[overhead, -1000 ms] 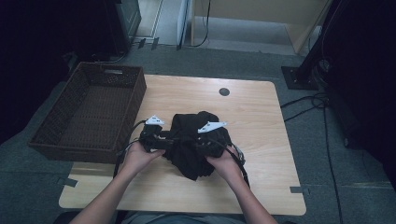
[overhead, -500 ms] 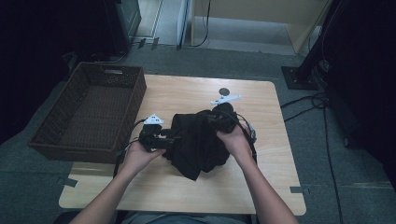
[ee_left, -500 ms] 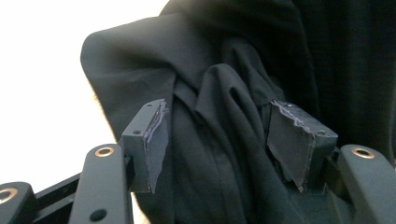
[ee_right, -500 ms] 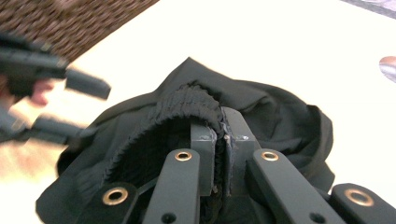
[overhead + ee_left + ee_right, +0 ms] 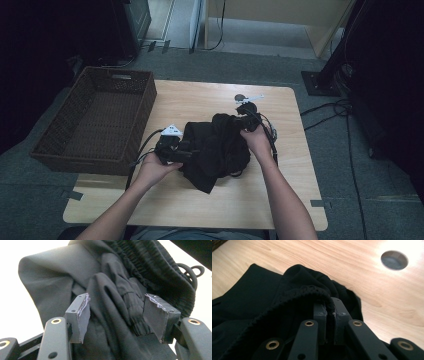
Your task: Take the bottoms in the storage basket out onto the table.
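Observation:
A black garment [image 5: 220, 147] with an elastic waistband lies bunched in the middle of the wooden table [image 5: 200, 205]. My right gripper [image 5: 244, 112] sits at its far right corner, shut on the waistband edge [image 5: 307, 290], which drapes over the closed tips [image 5: 329, 302]. Those jaws have just been closing, with the cloth between them. My left gripper [image 5: 189, 147] rests at the garment's left side. Its jaws stand wide apart [image 5: 117, 297], and folds of the black cloth [image 5: 112, 277] and a ribbed cuff lie between the pads.
A dark wicker basket [image 5: 95, 120] stands at the table's left edge, beside my left hand. A round grey hole [image 5: 394, 260] in the tabletop lies just beyond the right gripper. Cables trail from both grippers. Dark furniture stands behind the table.
My right hand has carried its gripper from the garment's near right side toward the table's far right, drawing the waistband edge with it. The left hand has stayed put.

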The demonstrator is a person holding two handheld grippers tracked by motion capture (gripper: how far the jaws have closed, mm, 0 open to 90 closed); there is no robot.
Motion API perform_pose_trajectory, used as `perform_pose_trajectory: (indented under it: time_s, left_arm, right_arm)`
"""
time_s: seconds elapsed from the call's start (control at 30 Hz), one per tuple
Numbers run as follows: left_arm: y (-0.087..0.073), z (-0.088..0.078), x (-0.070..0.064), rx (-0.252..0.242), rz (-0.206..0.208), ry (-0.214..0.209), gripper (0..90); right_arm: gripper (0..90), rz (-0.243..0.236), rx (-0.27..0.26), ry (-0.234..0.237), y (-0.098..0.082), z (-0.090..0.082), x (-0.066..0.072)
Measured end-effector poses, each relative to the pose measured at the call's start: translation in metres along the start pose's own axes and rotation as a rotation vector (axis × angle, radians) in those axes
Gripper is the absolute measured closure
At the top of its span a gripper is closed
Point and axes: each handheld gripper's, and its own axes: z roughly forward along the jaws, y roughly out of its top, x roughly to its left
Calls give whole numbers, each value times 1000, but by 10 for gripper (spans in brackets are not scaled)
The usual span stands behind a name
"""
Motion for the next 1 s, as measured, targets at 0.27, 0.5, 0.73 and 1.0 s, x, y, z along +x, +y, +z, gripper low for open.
perform_pose_trajectory:
  time_s: [0.27,0.5,0.73,1.0]
  left_arm:
    - [0,2,-9,35,3,-36,412]
    - [1,4,-26,27,30,-51,424]
    - [6,2,-39,39,72,-5,427]
    - [5,15,-50,70,95,8,435]
  right_arm:
    - [735,18,-18,21,-10,0,0]
    - [818,16,-31,13,-14,-9,0]
    - [818,32,-24,1,-20,-13,-10]
    - [819,68,-17,-9,-26,-15,-19]
